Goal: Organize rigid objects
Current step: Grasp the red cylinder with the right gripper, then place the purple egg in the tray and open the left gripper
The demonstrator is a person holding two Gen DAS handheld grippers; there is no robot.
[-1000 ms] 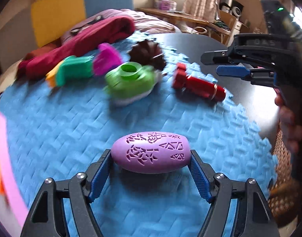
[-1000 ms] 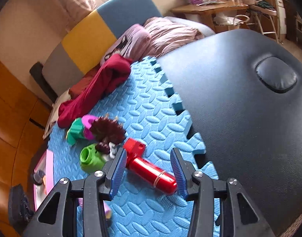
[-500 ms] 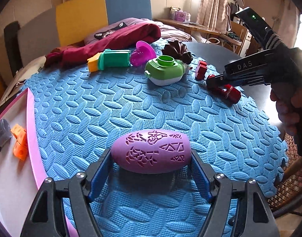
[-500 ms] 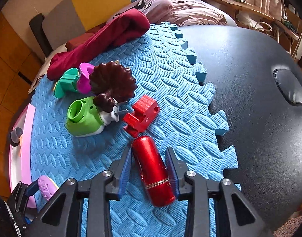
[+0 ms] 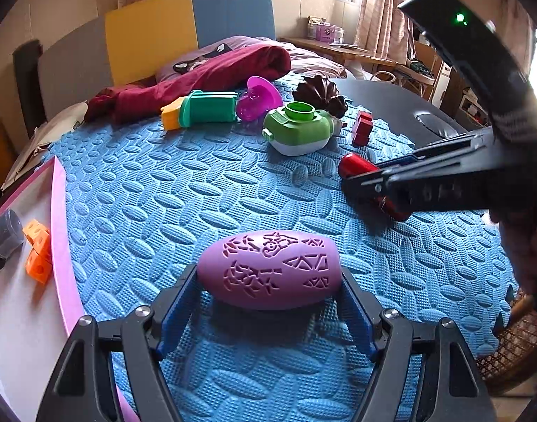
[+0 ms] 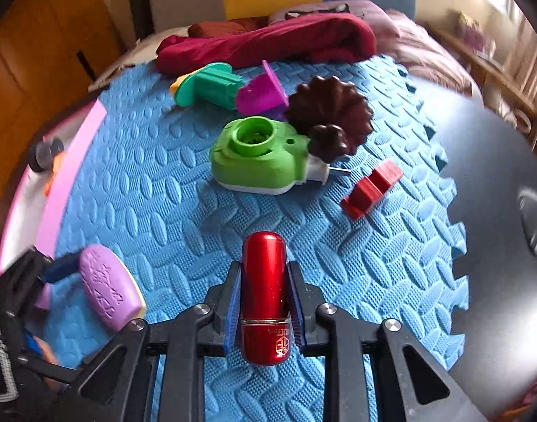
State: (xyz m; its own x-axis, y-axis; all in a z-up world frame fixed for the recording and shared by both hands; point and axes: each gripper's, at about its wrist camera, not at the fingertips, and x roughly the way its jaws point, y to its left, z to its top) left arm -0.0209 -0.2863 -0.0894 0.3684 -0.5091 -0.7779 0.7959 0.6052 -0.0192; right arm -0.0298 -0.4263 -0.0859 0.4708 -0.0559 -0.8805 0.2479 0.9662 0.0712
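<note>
- The left gripper (image 5: 268,283) was clamped on a purple egg-shaped shell (image 5: 268,270), one blue pad against each end; the shell was held lengthwise across the jaws, just over the blue foam mat (image 5: 184,190).
- The right gripper (image 6: 264,302) had just been closing its jaws, and they stood pressed against both sides of a red metal cylinder (image 6: 264,292), which pointed away from the camera along the fingers, low over the mat.
- A small red block (image 6: 372,190) lay on the mat beyond the cylinder, apart from it and near the mat's toothed edge.
- A green and white container (image 5: 298,128) sat farther back, touching a dark brown fluted mould (image 6: 330,112).
- A teal and orange piece (image 5: 201,109) and a magenta cup (image 5: 257,100) lay side by side near a maroon cloth (image 5: 212,77).
- At the mat's left edge stood a pink-rimmed tray (image 5: 59,232) holding orange cubes (image 5: 38,249) and a grey cylinder (image 5: 4,234).
- A hand (image 5: 528,246) held the right gripper's handle.
</note>
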